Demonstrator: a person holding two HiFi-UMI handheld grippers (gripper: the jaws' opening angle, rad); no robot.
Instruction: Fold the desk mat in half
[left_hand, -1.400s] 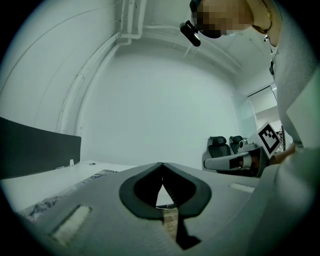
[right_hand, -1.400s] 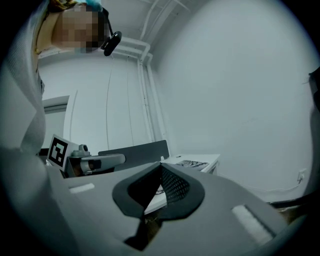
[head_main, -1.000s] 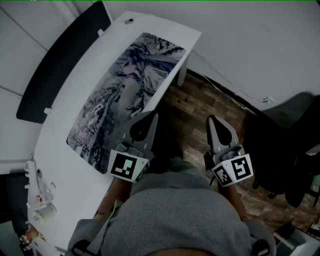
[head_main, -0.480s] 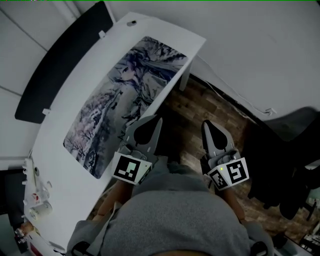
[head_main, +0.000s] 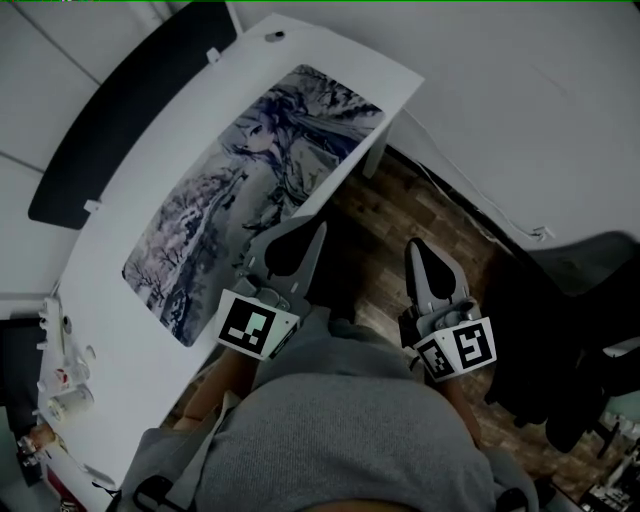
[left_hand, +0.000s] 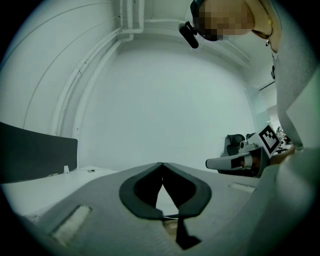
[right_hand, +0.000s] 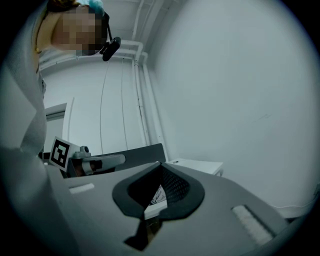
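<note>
- Desk mat (head_main: 255, 190): lies flat and unfolded on the white desk (head_main: 110, 300). It runs lengthwise down the desk's middle, with its near long edge close to the desk's front edge. No fold has been started.
- Left gripper (head_main: 316, 232): jaws pressed together with nothing between them. It is held at the desk's front edge, by the mat's near long side. Its own view shows only wall past the tips, so it is not on the mat.
- Right gripper (head_main: 418, 247): jaws likewise pressed together and empty. It is off the desk's front edge, over the wooden floor (head_main: 400, 215), well apart from the mat.
- Handling, as judged: the mat looks thin, soft and light, so it should bend easily and will sag if lifted at one point. Its underside may cling to the desk.
- Recommended hold: the two corners of one short end, one per gripper. Each would be pinched at the very edge and carried over to the opposite short end.
- Risk: the flush edge may resist a jaw sliding under it.
</note>
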